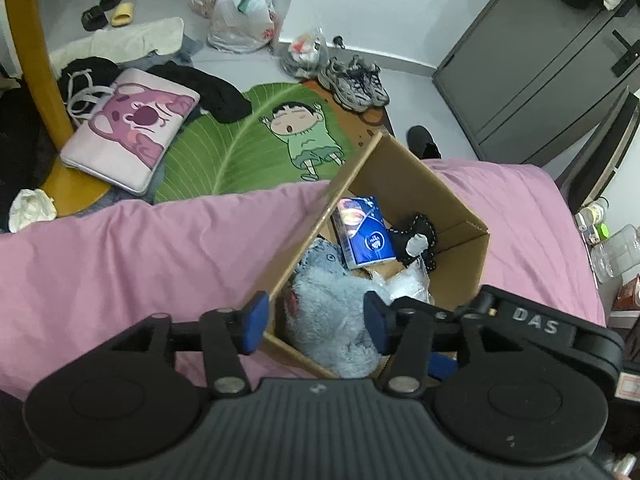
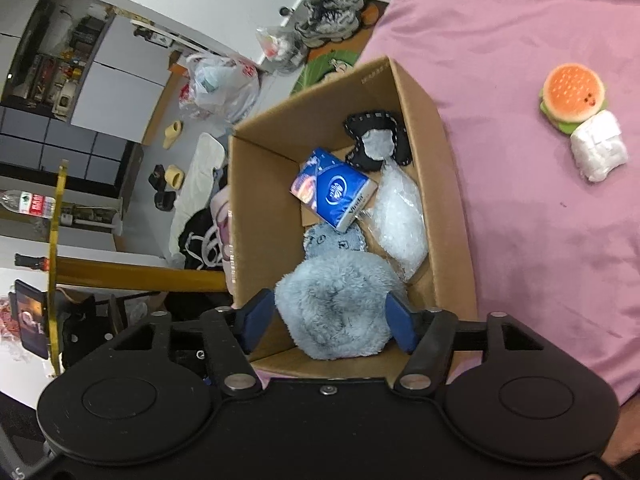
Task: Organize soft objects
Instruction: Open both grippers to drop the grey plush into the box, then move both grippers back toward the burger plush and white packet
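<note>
A cardboard box (image 1: 452, 208) (image 2: 424, 92) sits on the pink bed. Inside lie a fluffy light-blue plush (image 1: 332, 320) (image 2: 336, 300), a blue tissue pack (image 1: 362, 232) (image 2: 334, 194), a black-and-grey soft toy (image 1: 416, 240) (image 2: 378, 140) and a clear plastic bag (image 2: 400, 216). My left gripper (image 1: 316, 322) is open above the box's near corner, its fingers either side of the plush. My right gripper (image 2: 328, 320) is open too, pads flanking the plush at the box's near wall. A burger plush (image 2: 574, 98) and a white soft bundle (image 2: 598, 150) lie on the bed to the right.
The pink bedsheet (image 1: 120, 264) surrounds the box. On the floor are a green leaf rug (image 1: 240, 140), a pink case (image 1: 132, 132), sneakers (image 1: 356, 82), slippers, plastic bags and dark clothes. A grey cabinet (image 1: 540, 64) stands at the right, bottles beside the bed.
</note>
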`<action>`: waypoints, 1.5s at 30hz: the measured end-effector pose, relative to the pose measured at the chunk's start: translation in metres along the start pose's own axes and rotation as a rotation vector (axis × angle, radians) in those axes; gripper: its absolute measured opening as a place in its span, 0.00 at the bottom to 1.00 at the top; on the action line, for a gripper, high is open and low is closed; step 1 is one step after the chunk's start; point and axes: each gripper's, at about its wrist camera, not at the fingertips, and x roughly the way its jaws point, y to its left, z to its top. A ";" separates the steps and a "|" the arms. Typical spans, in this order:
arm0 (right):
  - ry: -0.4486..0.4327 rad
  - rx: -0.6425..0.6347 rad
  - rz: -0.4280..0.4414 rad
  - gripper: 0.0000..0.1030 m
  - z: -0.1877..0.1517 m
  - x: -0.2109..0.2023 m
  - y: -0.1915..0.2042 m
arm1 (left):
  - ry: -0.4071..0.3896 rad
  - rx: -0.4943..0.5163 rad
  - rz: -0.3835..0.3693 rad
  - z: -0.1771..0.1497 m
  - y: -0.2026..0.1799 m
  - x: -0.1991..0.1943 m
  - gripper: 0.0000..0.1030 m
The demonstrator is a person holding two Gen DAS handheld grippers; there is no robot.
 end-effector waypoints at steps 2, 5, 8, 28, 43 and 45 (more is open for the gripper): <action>-0.016 -0.010 0.009 0.64 -0.002 -0.008 0.001 | -0.009 -0.005 0.003 0.000 0.000 -0.005 0.54; -0.036 -0.024 0.016 0.66 -0.004 -0.018 0.004 | -0.026 -0.006 0.009 -0.003 -0.002 -0.014 0.57; -0.057 -0.042 0.014 0.68 -0.005 -0.027 0.006 | -0.042 -0.003 0.009 -0.005 -0.004 -0.023 0.60; -0.198 -0.133 0.013 0.84 -0.023 -0.093 -0.009 | -0.153 0.051 0.019 -0.029 -0.026 -0.076 0.79; -0.266 -0.205 0.030 0.94 -0.033 -0.130 -0.029 | -0.186 0.113 0.026 -0.052 -0.047 -0.099 0.89; -0.280 -0.209 0.024 0.95 -0.034 -0.136 -0.035 | -0.189 0.126 0.026 -0.056 -0.052 -0.101 0.89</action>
